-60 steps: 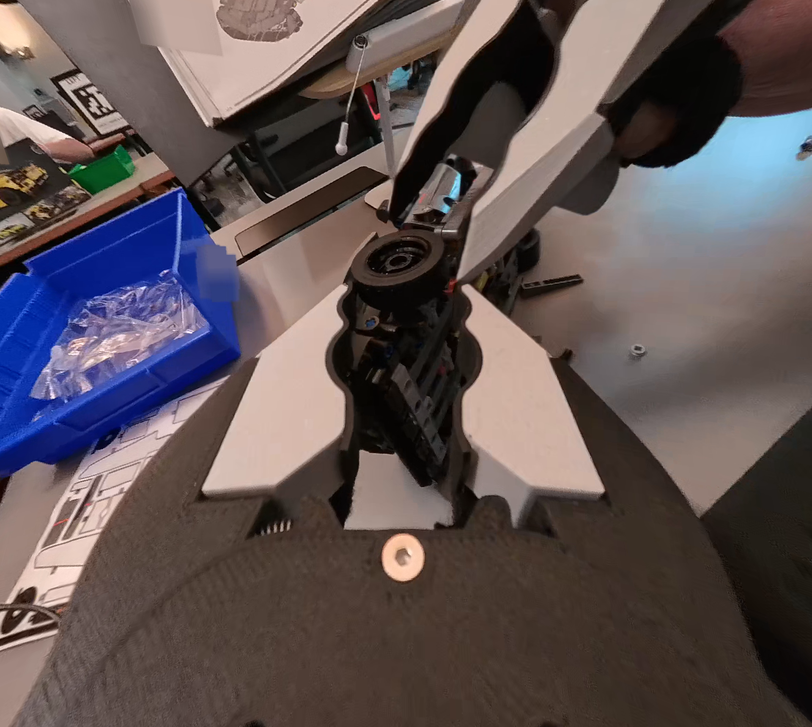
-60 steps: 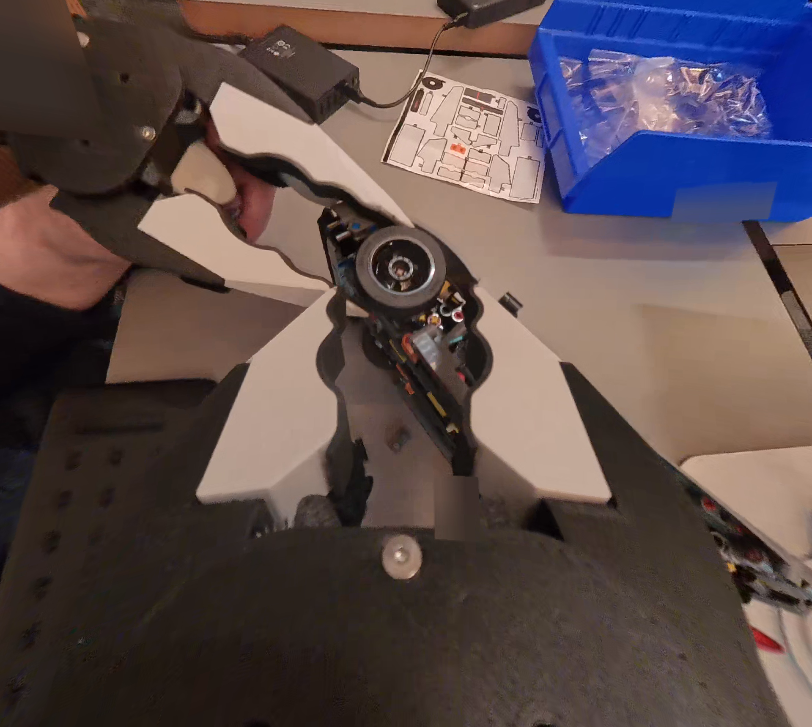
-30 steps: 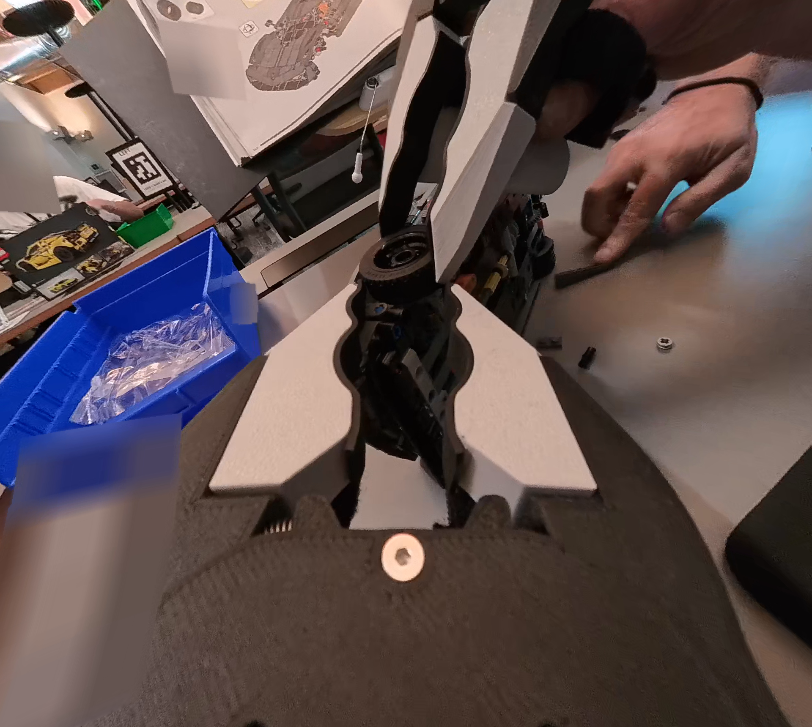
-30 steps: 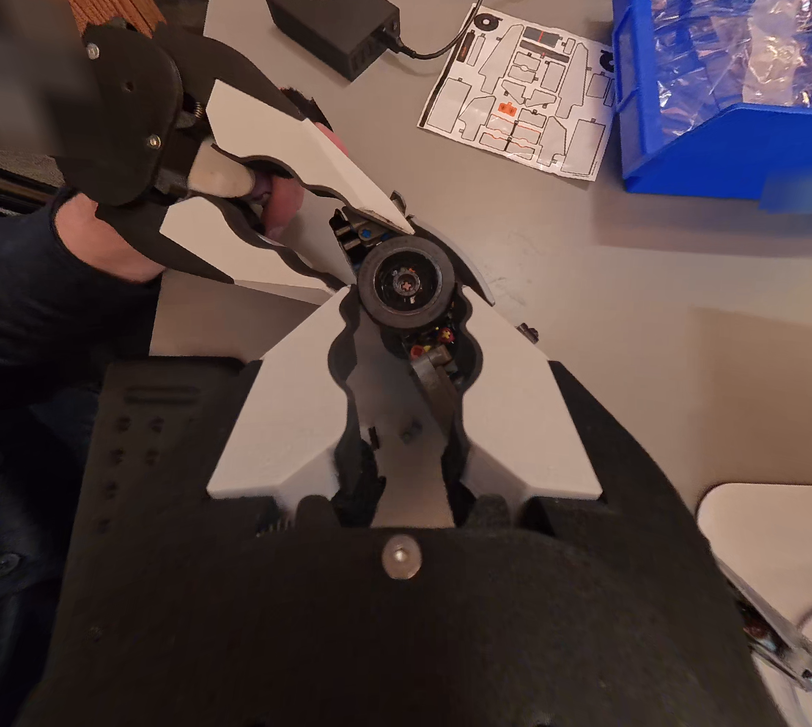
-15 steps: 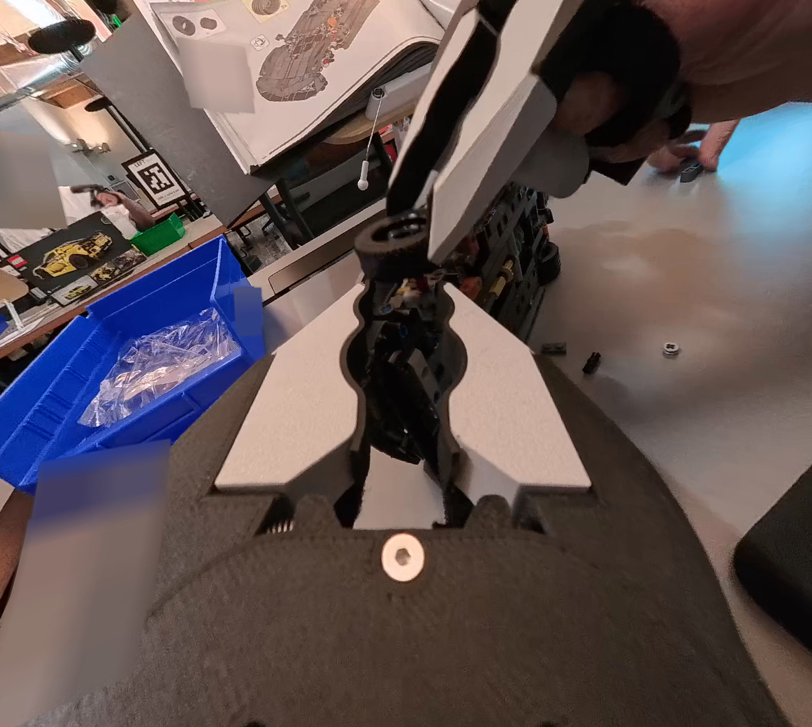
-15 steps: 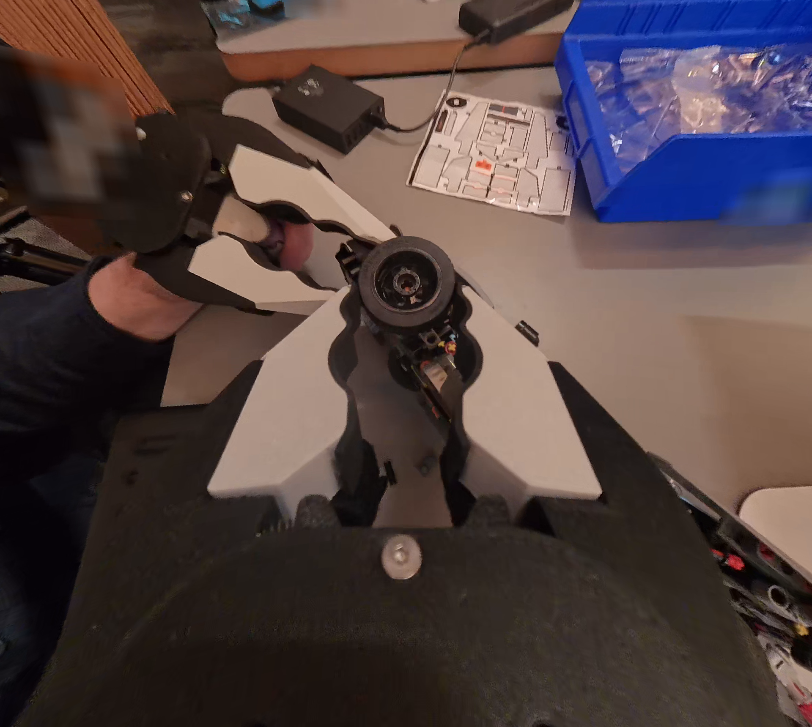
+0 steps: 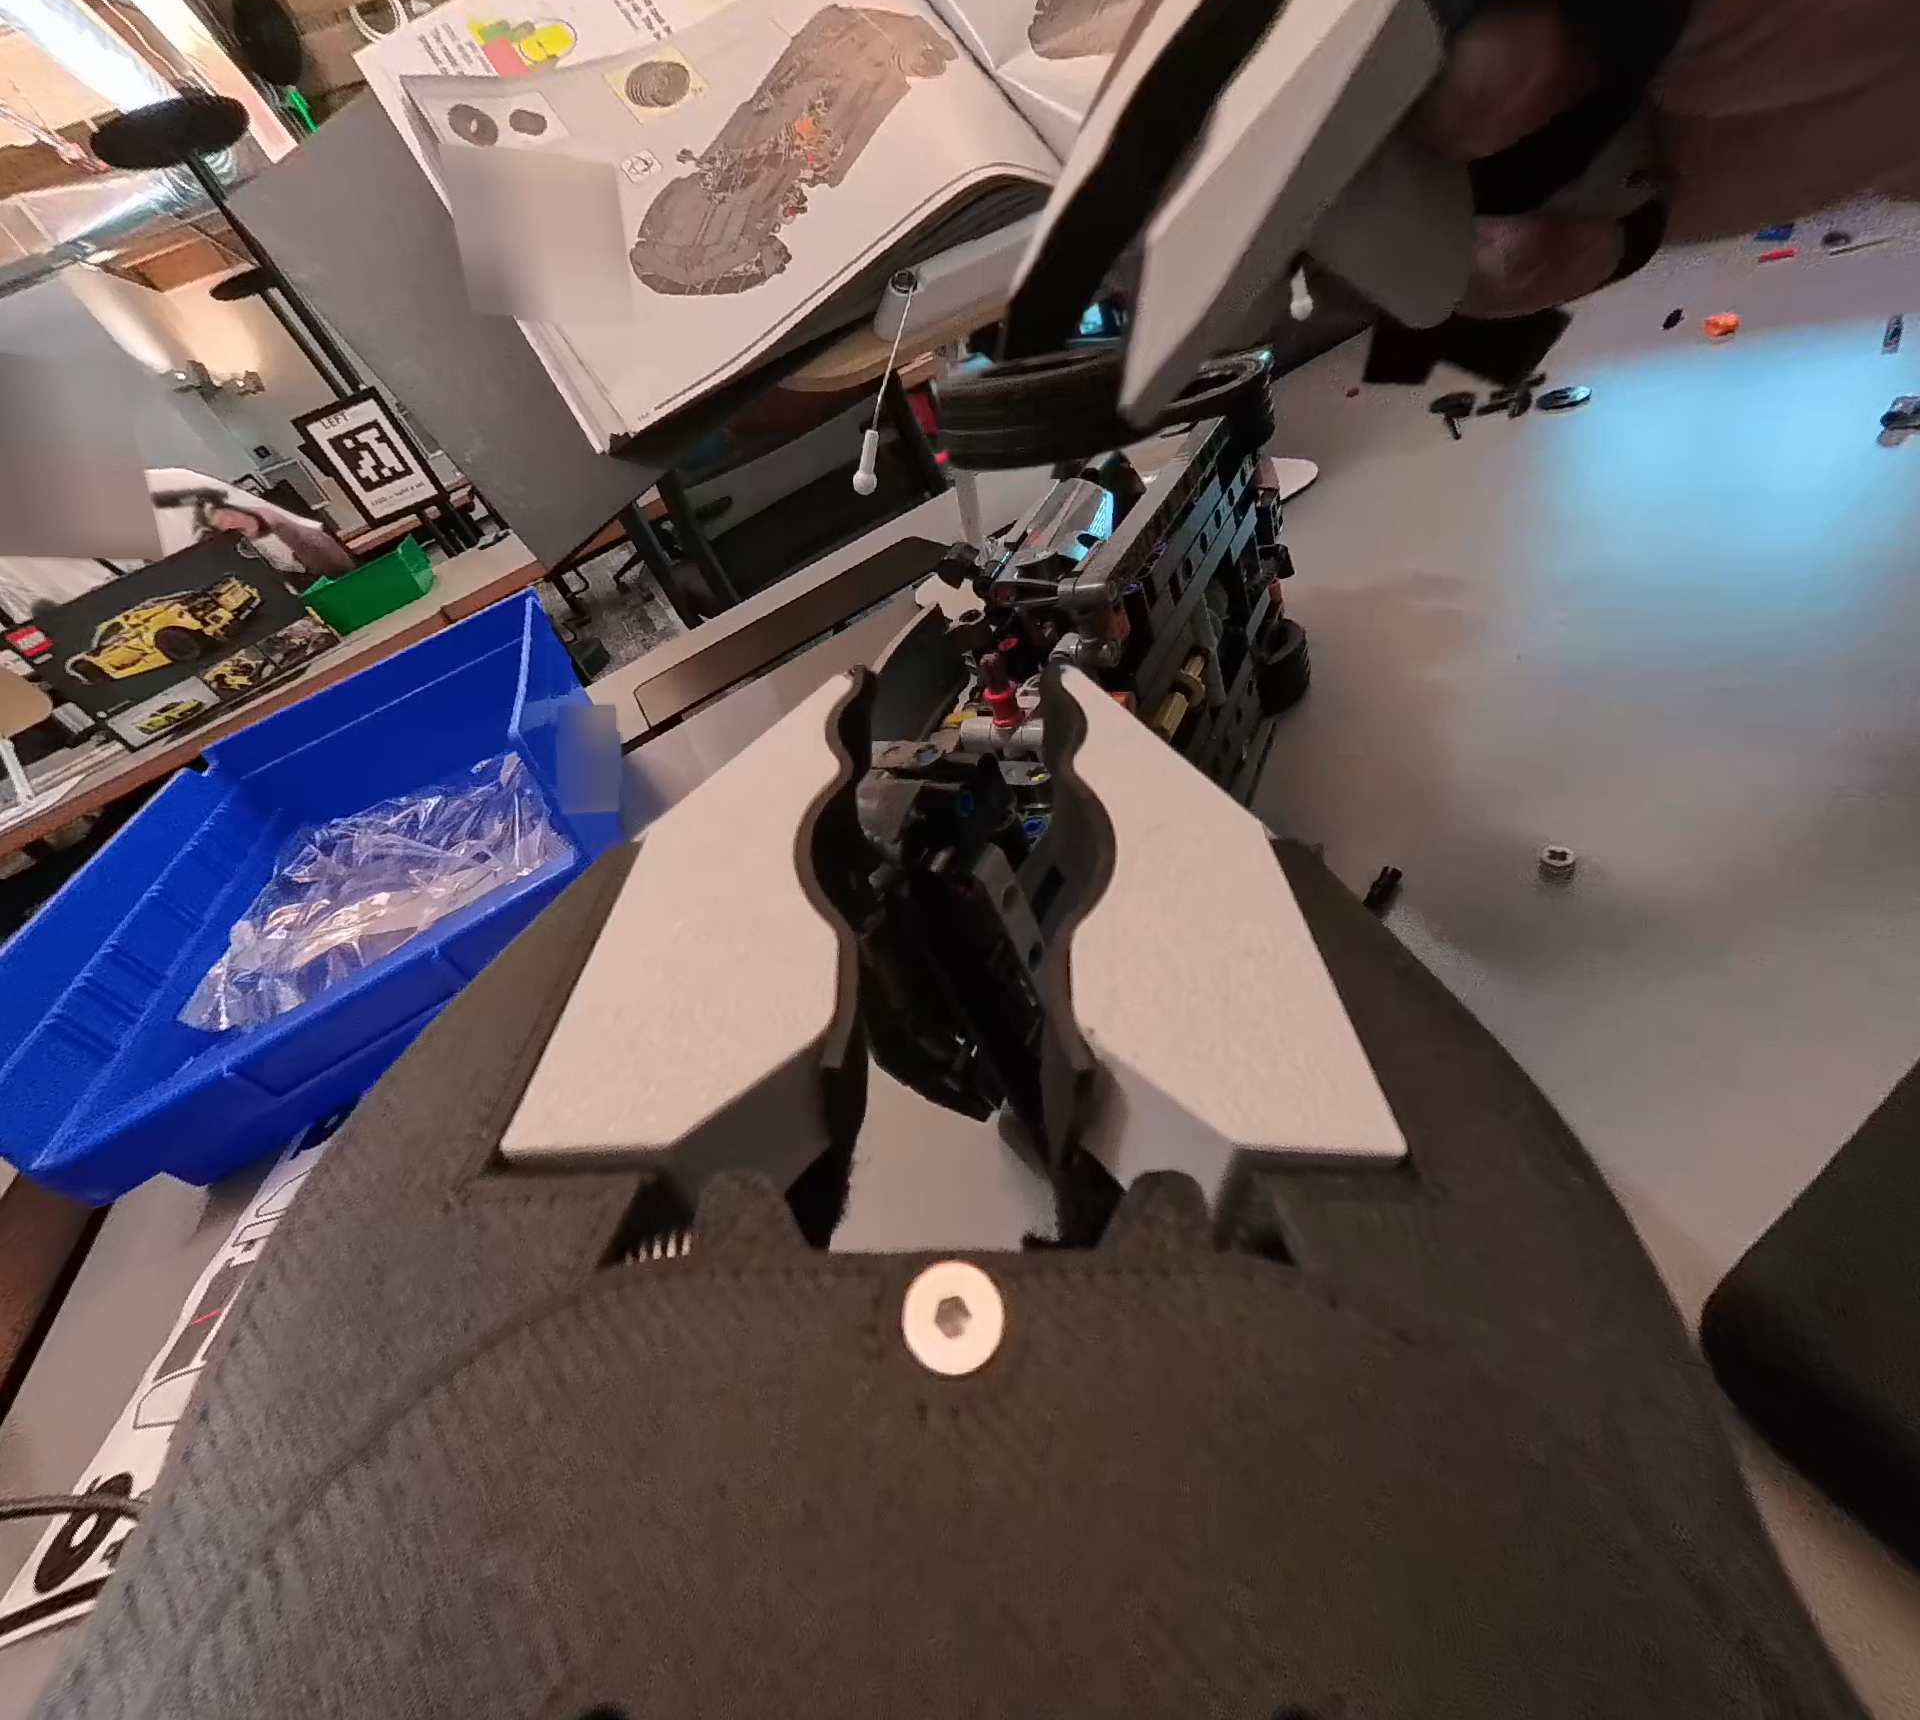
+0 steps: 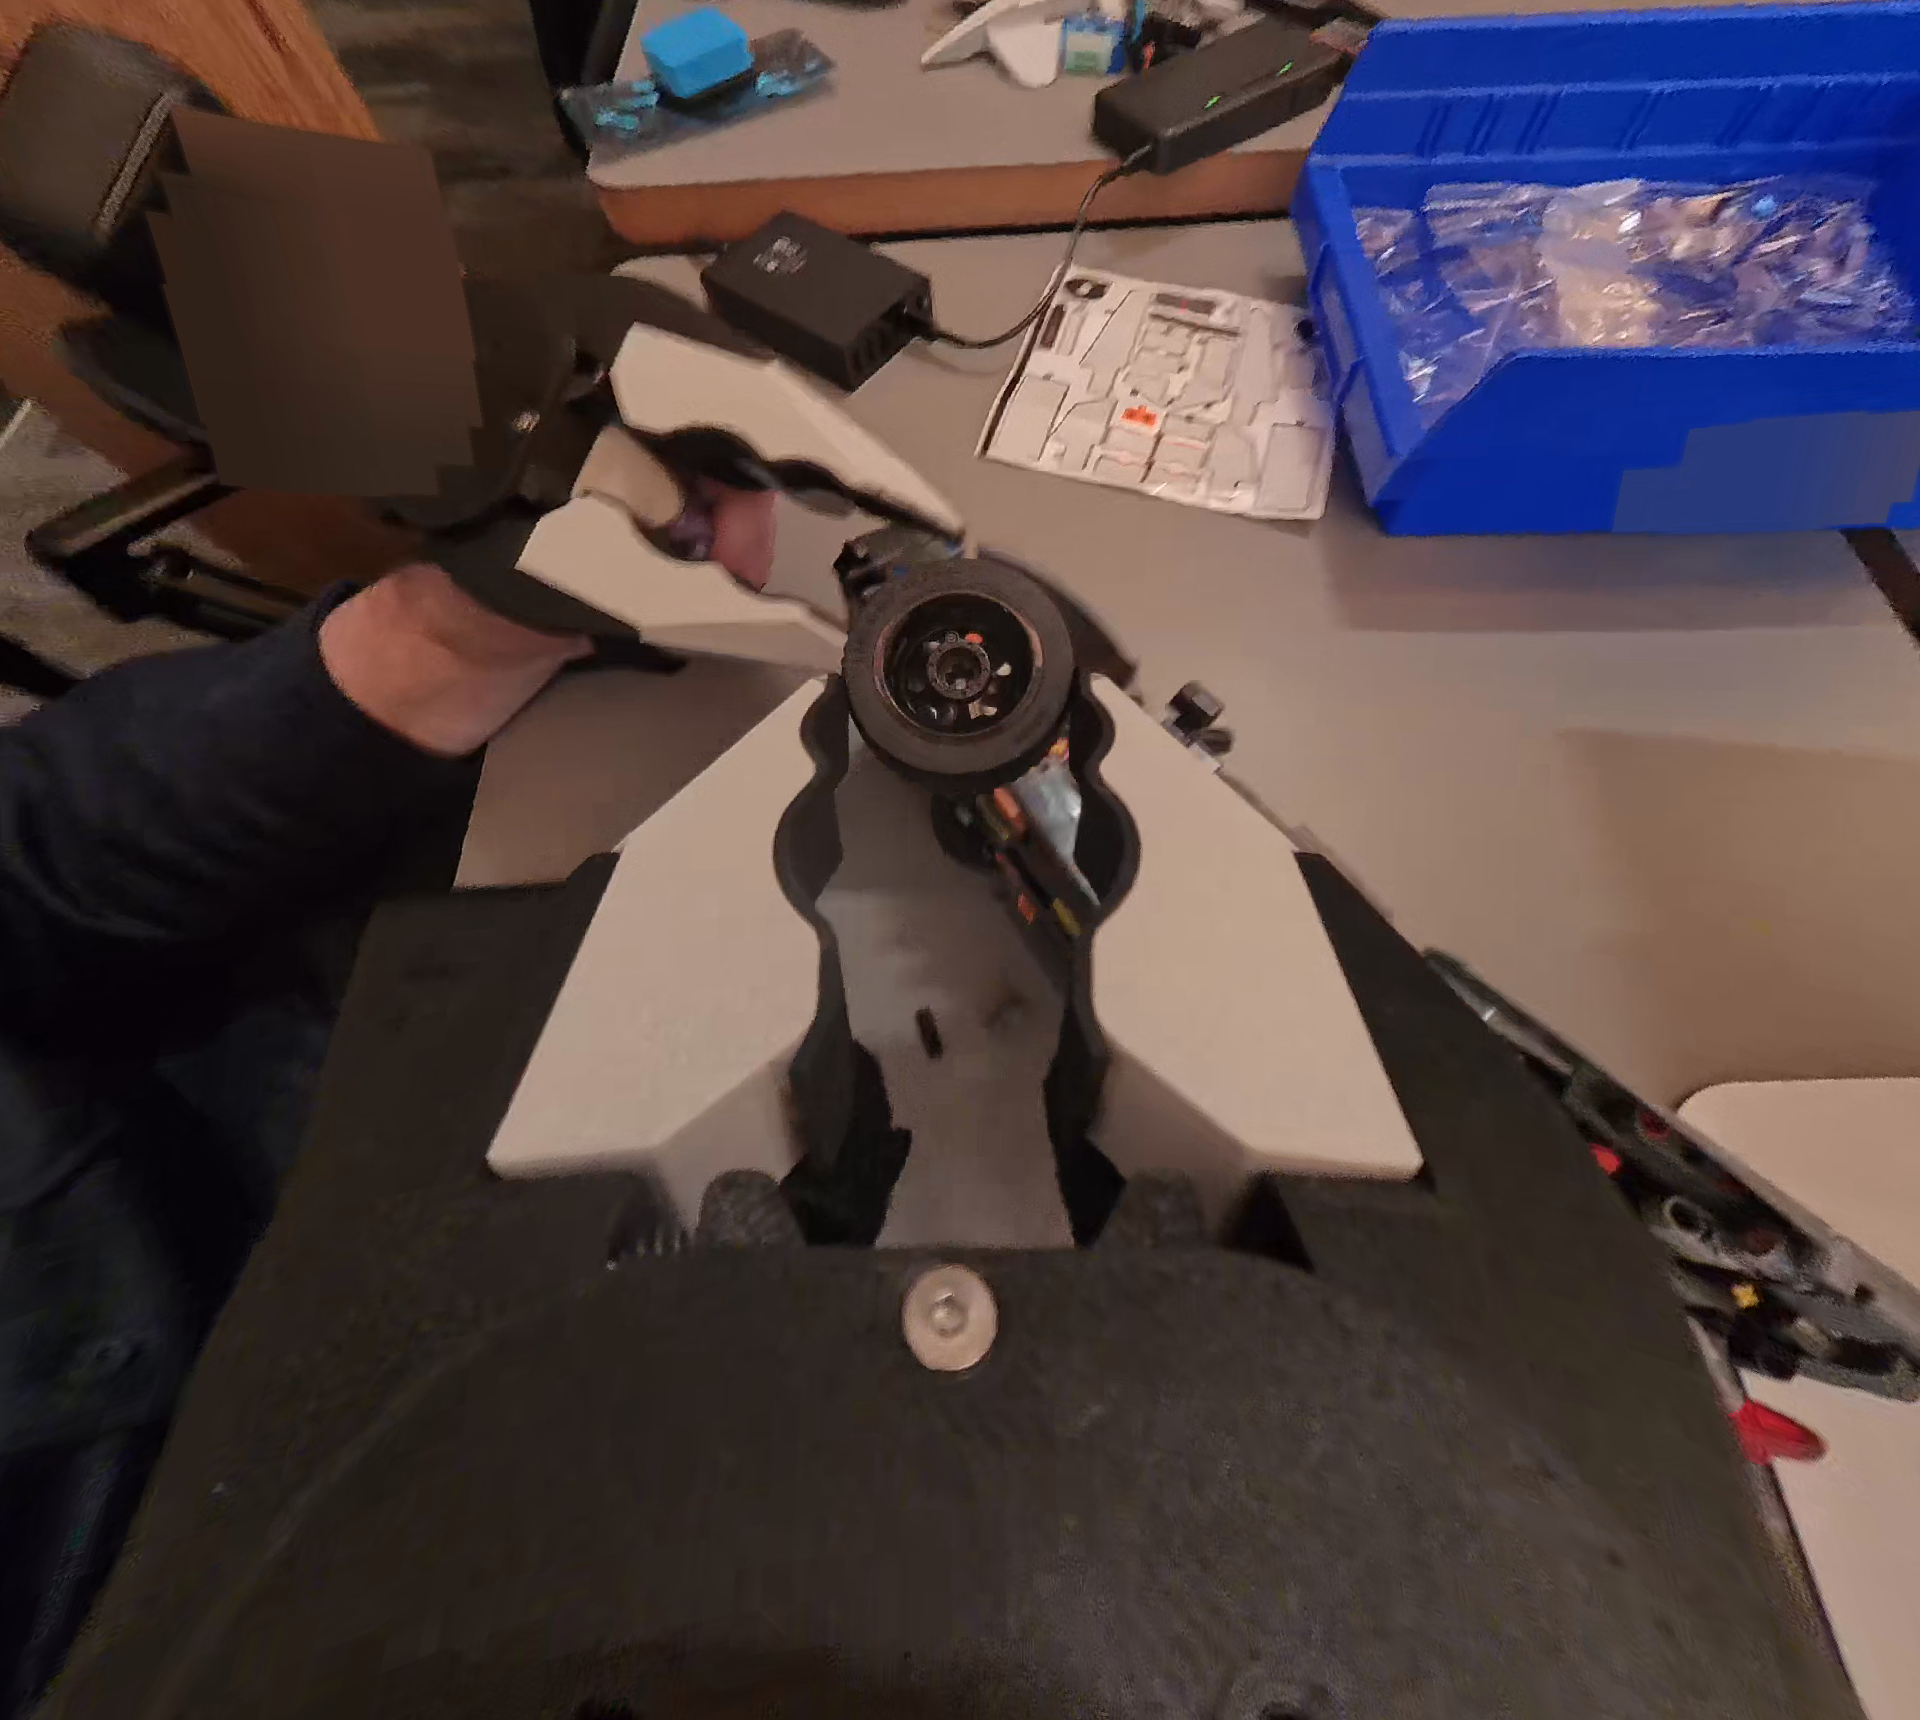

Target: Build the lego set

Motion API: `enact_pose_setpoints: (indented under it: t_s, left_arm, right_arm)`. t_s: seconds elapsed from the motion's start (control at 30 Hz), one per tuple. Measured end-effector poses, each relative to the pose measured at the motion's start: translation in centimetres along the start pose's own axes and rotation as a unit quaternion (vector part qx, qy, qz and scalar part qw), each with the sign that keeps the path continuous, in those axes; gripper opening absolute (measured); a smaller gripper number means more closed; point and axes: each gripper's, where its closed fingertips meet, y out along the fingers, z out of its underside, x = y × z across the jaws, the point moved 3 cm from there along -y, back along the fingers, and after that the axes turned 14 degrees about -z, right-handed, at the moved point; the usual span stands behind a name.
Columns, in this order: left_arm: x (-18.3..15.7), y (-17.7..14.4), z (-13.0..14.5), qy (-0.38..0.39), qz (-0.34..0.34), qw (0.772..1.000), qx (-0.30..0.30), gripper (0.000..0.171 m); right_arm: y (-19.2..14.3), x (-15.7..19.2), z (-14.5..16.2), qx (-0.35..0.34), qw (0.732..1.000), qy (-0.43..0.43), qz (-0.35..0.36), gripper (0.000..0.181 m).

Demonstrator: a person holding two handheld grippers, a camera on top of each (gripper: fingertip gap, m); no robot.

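Two hand-held grippers at work over grey table [image 7: 1558, 683]. Left hand-held gripper [image 7: 951, 699] clamped on black car frame [image 7: 956, 922], frame raised off table. Right hand-held gripper [image 8: 961, 694] pinching black wheel [image 8: 956, 673], wheel just above frame's end. Blue bin [image 7: 208, 943] left of frame, open instruction book [image 7: 748, 143] behind.

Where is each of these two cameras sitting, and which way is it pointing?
Left wrist view: sits on the left tool, looking along its fingers at the lego car chassis it grips, toward the instruction book.
Right wrist view: sits on the right tool, looking down at the wheel it holds; a hand shows.
Shared: wheel, chassis, both tools, blue bin.
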Motion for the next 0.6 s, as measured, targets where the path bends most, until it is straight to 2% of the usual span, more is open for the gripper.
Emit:
enact_pose_setpoints:
  t_s: [0.13, 0.3, 0.47, 0.6]
  left_arm:
    - [0.3, 0.0, 0.0, -0.012, -0.001, 1.0, 0.001, 0.029]
    - [0.5, 0.3, 0.2, -0.002, -0.002, 1.0, 0.024, 0.025]
    - [0.9, 0.5, 0.3, 0.002, 0.003, 0.999, 0.05, 0.025]
    - [1.0, 0.5, 0.4, -0.022, 0.01, 0.999, 0.044, 0.026]
  right_arm:
    - [0.3, 2.0, 2.8, 0.065, 0.998, -0.008, -0.016, 0.041]
    - [3.6, 4.1, 6.8, 0.145, 0.989, -0.006, -0.034, 0.042]
    - [6.9, 4.1, 10.1, 0.19, 0.981, 0.016, -0.019, 0.041]
    - [8.3, 4.1, 11.4, 0.21, 0.977, 0.022, -0.024, 0.041]
